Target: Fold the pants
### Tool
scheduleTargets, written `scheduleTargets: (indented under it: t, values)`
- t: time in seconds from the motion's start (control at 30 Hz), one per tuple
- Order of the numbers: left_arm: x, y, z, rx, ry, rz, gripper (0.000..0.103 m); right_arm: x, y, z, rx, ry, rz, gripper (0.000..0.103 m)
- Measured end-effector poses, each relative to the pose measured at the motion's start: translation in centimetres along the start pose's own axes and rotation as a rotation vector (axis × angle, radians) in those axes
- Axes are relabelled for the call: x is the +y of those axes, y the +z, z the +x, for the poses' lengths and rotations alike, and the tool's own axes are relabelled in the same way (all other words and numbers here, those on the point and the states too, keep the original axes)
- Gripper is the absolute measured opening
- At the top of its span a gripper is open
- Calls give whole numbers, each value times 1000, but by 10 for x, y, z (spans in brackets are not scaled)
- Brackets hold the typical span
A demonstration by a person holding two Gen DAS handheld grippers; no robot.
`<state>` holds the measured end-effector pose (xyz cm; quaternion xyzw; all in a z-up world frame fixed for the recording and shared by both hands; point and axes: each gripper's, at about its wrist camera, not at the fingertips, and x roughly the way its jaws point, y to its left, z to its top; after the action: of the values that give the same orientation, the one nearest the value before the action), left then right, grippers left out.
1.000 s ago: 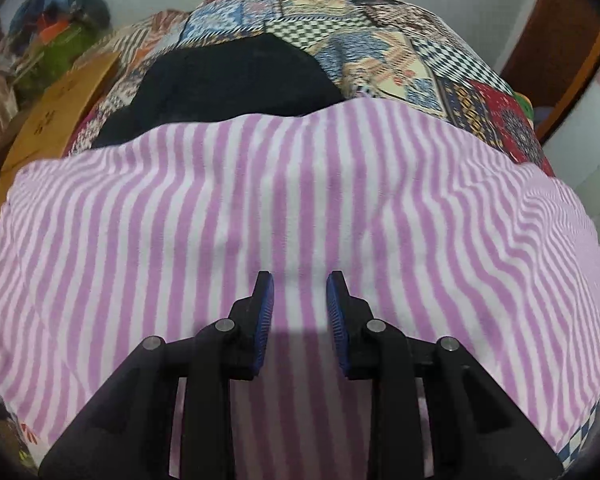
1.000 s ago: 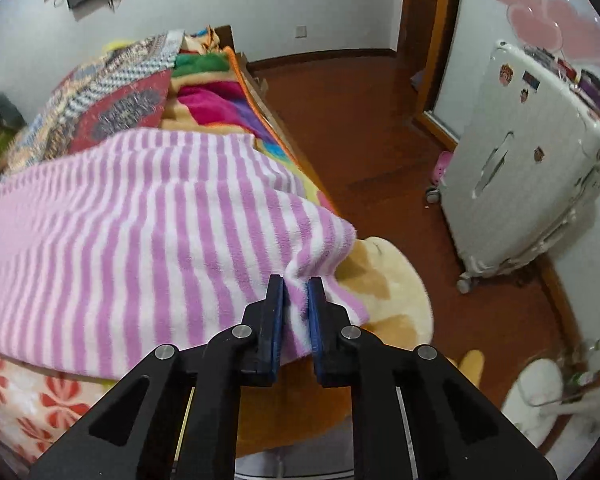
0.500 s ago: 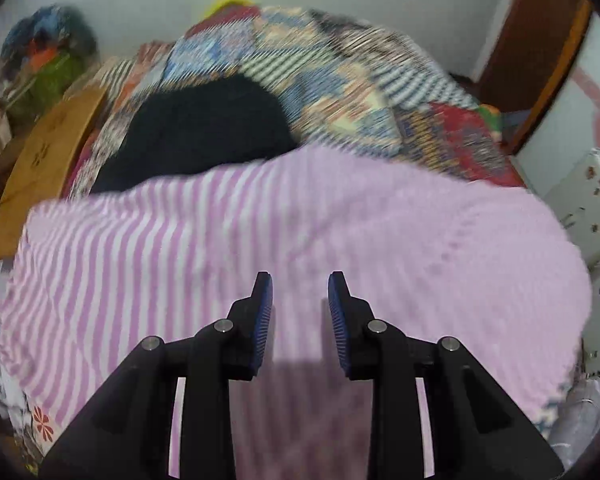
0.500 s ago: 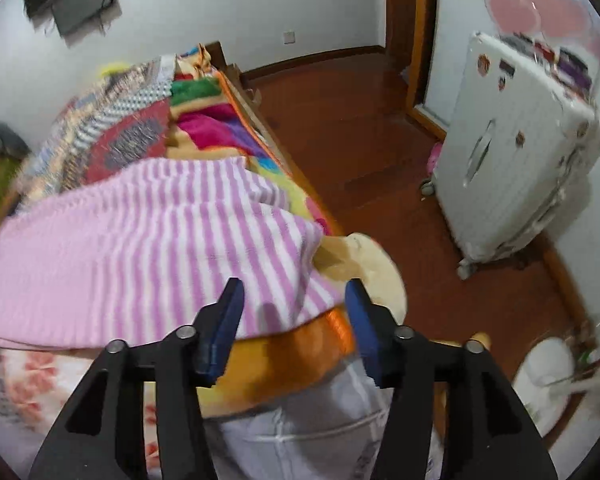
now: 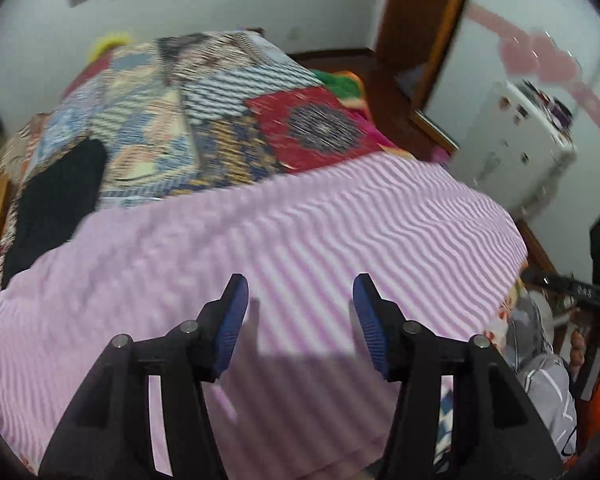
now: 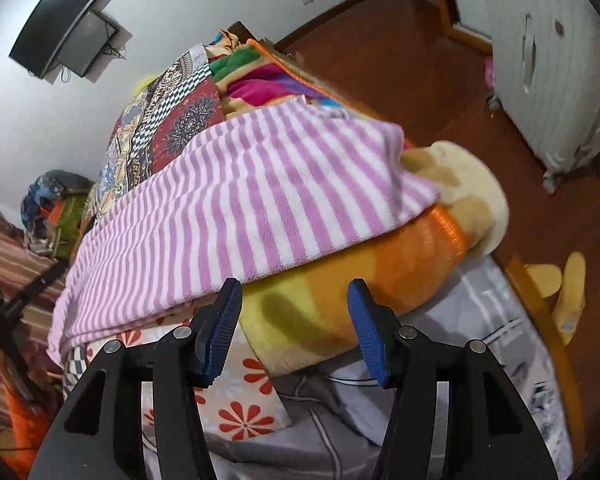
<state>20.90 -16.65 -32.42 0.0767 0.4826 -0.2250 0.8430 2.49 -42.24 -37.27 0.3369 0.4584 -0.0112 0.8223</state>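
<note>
The pink-and-white striped pants (image 5: 300,240) lie spread flat across the bed. They also show in the right wrist view (image 6: 252,208), folded in layers with the edge facing me. My left gripper (image 5: 298,312) is open and empty, just above the striped cloth. My right gripper (image 6: 294,320) is open and empty, held off the near edge of the pants, over an orange and yellow plush blanket (image 6: 360,292).
A patchwork quilt (image 5: 204,112) covers the bed beyond the pants, with a black garment (image 5: 56,200) at the left. A white suitcase (image 6: 560,60) stands on the wooden floor (image 6: 400,60) at the right. Yellow slippers (image 6: 564,284) lie beside the bed.
My right gripper let go of the pants corner, opened wide and drew back. My left gripper opened wider and swung to the right over the cloth.
</note>
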Motion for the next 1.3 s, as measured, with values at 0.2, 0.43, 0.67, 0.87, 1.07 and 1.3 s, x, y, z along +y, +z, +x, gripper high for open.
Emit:
scheduleTargets:
  t: [0.2, 0.43, 0.67, 0.87, 1.07, 1.3]
  values:
    - [-28, -7, 27, 64, -25, 37, 59, -1, 8, 0, -17, 97, 39, 66]
    - [-41, -12, 30, 53, 14, 77, 63, -6, 21, 9, -31, 132, 74, 66]
    - [-39, -11, 35, 53, 6, 57, 66, -10, 32, 12, -72, 153, 93, 64]
    - [-42, -12, 36, 48, 15, 65, 68, -12, 41, 18, -121, 161, 134, 19]
    - [-38, -11, 34, 46, -8, 44, 68, -1, 49, 12, -153, 151, 85, 11]
    - [-28, -10, 21, 28, -43, 6, 67, 31, 66, -16, -247, 138, -29, 9]
